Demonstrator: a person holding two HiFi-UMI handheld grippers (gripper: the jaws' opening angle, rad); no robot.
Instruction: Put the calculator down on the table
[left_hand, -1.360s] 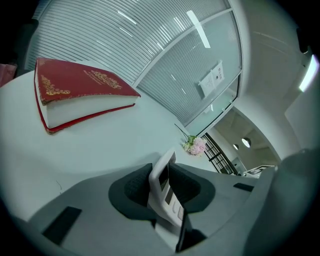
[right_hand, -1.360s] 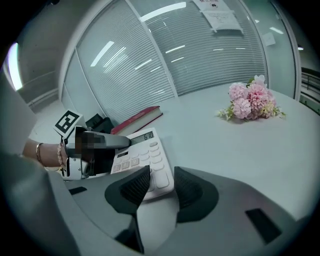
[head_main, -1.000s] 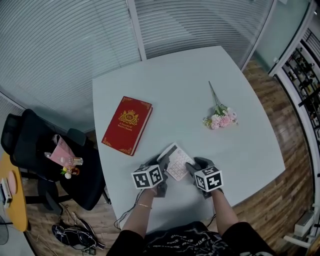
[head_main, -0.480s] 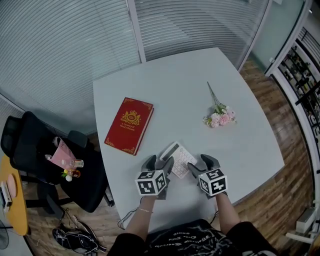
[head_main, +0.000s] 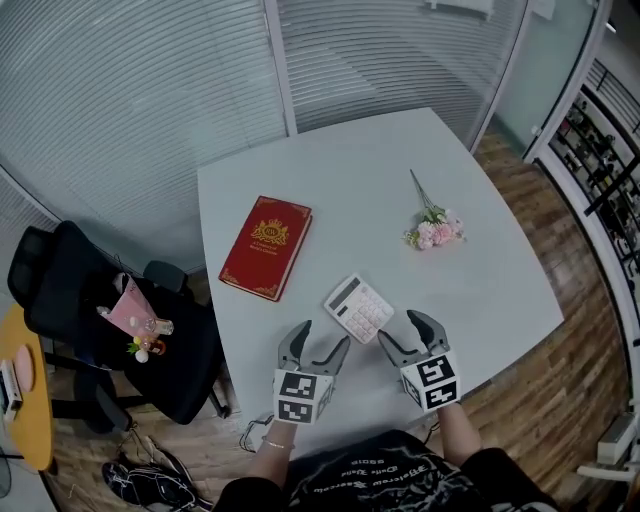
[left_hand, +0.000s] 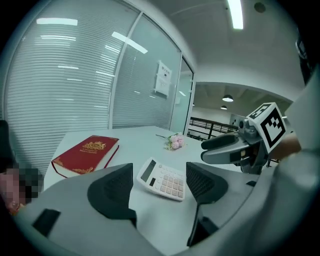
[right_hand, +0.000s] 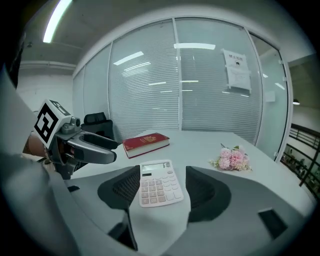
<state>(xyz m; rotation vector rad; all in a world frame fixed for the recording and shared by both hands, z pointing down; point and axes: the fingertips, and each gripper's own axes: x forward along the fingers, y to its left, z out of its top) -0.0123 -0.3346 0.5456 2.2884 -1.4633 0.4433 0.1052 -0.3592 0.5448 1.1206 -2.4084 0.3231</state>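
The white calculator (head_main: 358, 307) with pink keys lies flat on the pale table (head_main: 480, 270), near its front edge. No gripper touches it. My left gripper (head_main: 318, 342) hangs open just in front of it, to the left, jaws empty. My right gripper (head_main: 406, 331) is open too, empty, in front and to the right. In the left gripper view the calculator (left_hand: 162, 179) shows on the table beyond the spread jaws of that gripper (left_hand: 159, 185), with the right gripper (left_hand: 227, 147) off to the right. In the right gripper view the calculator (right_hand: 160, 189) lies past the open gripper (right_hand: 161, 187).
A red book (head_main: 265, 246) lies on the table's left half. A small bunch of pink flowers (head_main: 432, 229) rests at the right. A black office chair (head_main: 90, 320) with small items stands left of the table. Glass walls with blinds lie behind.
Both grippers let go of the calculator, opened wide, and rose back toward the person. The calculator stays flat on the table.
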